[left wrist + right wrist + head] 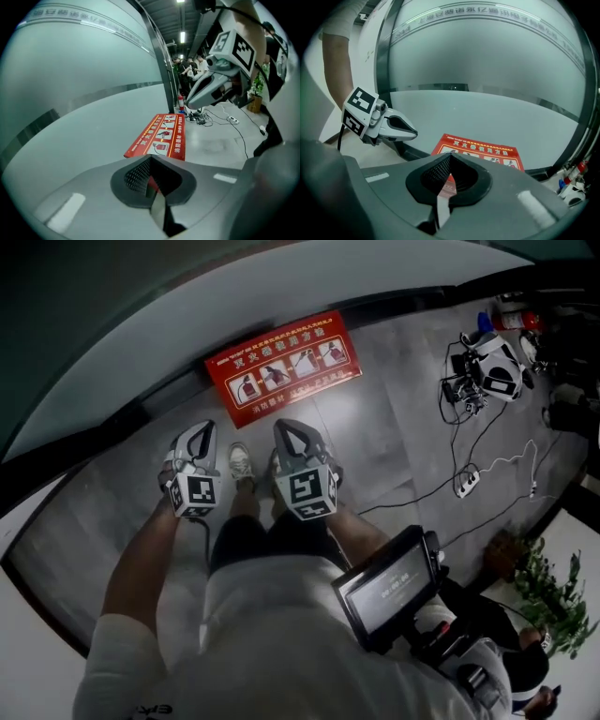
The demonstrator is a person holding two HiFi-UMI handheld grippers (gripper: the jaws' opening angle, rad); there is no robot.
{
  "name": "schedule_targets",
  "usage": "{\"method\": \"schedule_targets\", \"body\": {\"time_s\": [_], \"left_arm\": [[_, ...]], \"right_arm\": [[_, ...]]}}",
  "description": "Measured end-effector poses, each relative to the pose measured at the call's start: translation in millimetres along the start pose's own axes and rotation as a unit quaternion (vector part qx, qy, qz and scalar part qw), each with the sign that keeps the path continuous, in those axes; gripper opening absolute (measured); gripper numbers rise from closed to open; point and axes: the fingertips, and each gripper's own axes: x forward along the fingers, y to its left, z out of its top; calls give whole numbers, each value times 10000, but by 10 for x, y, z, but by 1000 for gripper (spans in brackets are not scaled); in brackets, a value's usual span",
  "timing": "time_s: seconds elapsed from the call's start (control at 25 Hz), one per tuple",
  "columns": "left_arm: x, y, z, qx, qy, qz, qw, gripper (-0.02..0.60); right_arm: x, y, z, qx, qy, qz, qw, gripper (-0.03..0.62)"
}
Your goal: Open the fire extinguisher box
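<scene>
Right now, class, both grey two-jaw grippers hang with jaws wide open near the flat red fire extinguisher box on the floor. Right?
No: the left gripper and right gripper are shut, empty, as both gripper views show; the rest stands.

Floor (384,432) before red box (284,368) open (power strip (466,486) rightward).

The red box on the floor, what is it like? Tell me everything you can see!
The red box is long, low and flat. It lies on the grey floor, right against the foot of the frosted glass wall. Its top has white writing and a row of four small pictures, and its front side has yellow writing. It looks closed. Nothing touches it: the left gripper and right gripper, both shut, stop short of it.
</scene>
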Motion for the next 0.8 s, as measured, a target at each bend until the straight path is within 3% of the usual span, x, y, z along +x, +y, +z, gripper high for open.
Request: {"method": "schedule_targets", "body": {"time_s": [0.2,0.4,0.56,0.8], "left_arm": [[266,-204,-287,865,150,-290,9957,3],[437,-423,-470,1893,99,-465,9808,15],[567,-544,-552,2544,-28,-582,9653,183],[667,-712,-565,3419,-339,-662,9368,291]], "right_arm": [[199,60,-239,55,200,28,9998,14],[289,136,-468,75,338,25,9994,14],[336,166,-618,140,420,27,9990,14],[370,168,-714,202,473,22,9987,14]]}}
